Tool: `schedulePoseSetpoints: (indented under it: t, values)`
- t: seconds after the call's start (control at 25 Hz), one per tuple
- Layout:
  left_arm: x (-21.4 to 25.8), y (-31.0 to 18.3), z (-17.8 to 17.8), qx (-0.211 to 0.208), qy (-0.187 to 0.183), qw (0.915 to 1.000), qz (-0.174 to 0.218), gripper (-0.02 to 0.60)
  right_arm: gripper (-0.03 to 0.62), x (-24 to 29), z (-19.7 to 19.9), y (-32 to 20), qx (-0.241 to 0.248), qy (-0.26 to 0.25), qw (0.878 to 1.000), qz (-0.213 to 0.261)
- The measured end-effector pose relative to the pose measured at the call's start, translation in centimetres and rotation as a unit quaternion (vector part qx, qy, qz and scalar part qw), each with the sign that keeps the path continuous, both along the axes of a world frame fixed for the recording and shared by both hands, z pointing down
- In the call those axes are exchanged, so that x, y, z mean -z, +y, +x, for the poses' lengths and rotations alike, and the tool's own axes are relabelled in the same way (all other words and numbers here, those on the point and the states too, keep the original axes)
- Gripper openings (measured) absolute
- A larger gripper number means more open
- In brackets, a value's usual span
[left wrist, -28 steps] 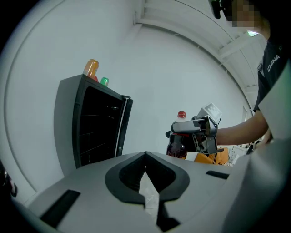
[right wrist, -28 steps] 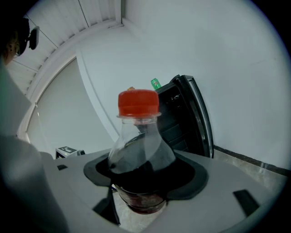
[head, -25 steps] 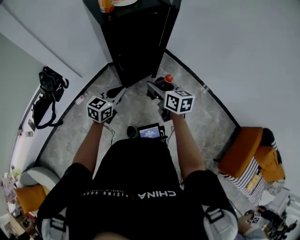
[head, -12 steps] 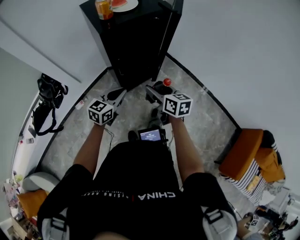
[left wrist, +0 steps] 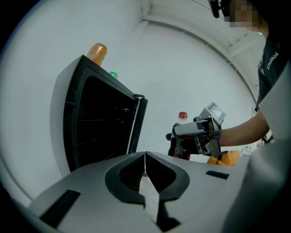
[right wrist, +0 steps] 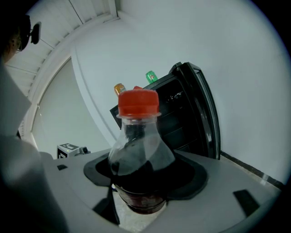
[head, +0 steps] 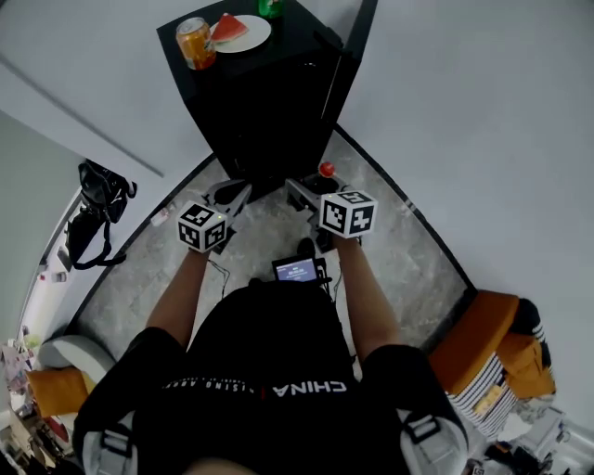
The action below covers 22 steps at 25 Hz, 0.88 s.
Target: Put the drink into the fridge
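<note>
1. A clear plastic bottle of dark drink with a red cap [right wrist: 136, 150] is pinched upright by the right gripper [right wrist: 136, 200].
2. It is held in front of the tall black fridge [head: 269, 102].
3. The jaws of the left gripper [left wrist: 145, 170] are pressed together.

A grey marbled floor [head: 408, 250] with a dark edge strip runs into a corner between pale walls, and a black fridge [head: 269, 102] stands on it right in that corner. On the fridge's flat top sit an orange can [head: 196, 44], a white plate [head: 252, 35] bearing a red melon slice [head: 225, 28], and just behind the plate a green item [head: 270, 7], cut off by the frame. A black bag [head: 93, 199] lies on the floor by the left wall, and an orange seat [head: 469, 329] stands at the right.
</note>
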<state>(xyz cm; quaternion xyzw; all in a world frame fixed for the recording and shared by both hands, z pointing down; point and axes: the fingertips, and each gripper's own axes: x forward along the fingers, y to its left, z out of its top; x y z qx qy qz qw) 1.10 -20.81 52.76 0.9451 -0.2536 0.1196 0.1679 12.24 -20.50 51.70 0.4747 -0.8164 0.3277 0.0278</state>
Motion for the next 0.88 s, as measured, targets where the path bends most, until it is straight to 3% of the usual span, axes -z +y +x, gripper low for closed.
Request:
schedulePoseSetpoints:
  t: [0.44, 0.88]
  values:
    - [0.5, -6.2, 5.1, 0.058, -0.019, 0.9981, 0.001, 0.012, 0.319, 0.3, 5.1, -7.5, 0.06, -0.003, 0.998, 0.001]
    - [0.7, -8.4, 4.0, 0.06, -0.017, 0.998, -0.004, 0.012, 0.319, 0.0, 3.1, -9.8, 0.072, 0.0, 0.997, -0.006]
